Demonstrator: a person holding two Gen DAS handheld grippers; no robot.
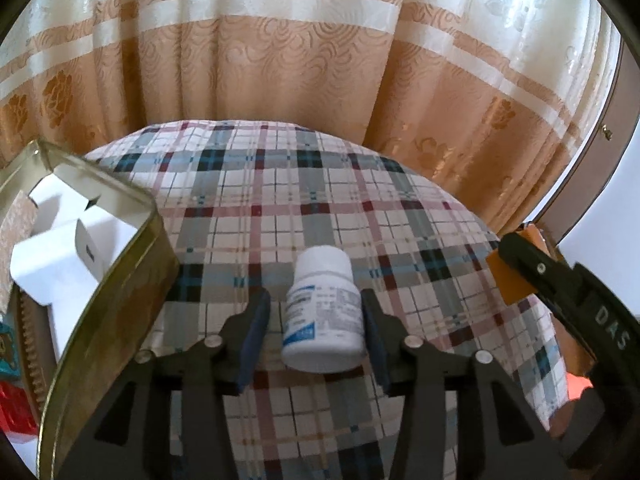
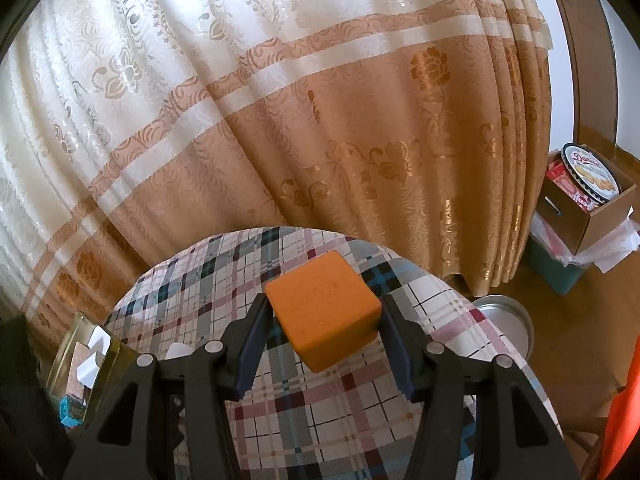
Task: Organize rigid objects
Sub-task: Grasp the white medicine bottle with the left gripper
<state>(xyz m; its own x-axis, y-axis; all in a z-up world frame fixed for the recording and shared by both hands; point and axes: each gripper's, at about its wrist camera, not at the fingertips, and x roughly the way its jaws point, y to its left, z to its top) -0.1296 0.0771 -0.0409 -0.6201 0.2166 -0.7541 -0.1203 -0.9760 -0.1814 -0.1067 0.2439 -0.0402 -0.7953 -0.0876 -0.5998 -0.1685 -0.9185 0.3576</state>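
A white pill bottle [image 1: 322, 316] with a blue-and-white label sits between the fingers of my left gripper [image 1: 316, 312]. The right pad touches it; a small gap shows on the left, so the gripper looks open around it. My right gripper [image 2: 320, 320] is shut on an orange block [image 2: 324, 312] and holds it above the plaid tablecloth [image 2: 320, 412]. It also shows in the left wrist view [image 1: 516, 280] at the right with the orange block [image 1: 508, 284]. A gold tin [image 1: 120, 280] with white boxes [image 1: 56, 256] inside stands at the left.
The round table's plaid cloth [image 1: 280, 192] is backed by a cream and tan curtain [image 1: 280, 60]. In the right wrist view the tin [image 2: 84, 364] is at the left. On the floor at the right are a metal basin [image 2: 508, 320] and a cardboard box [image 2: 592, 208] with a cookie tin.
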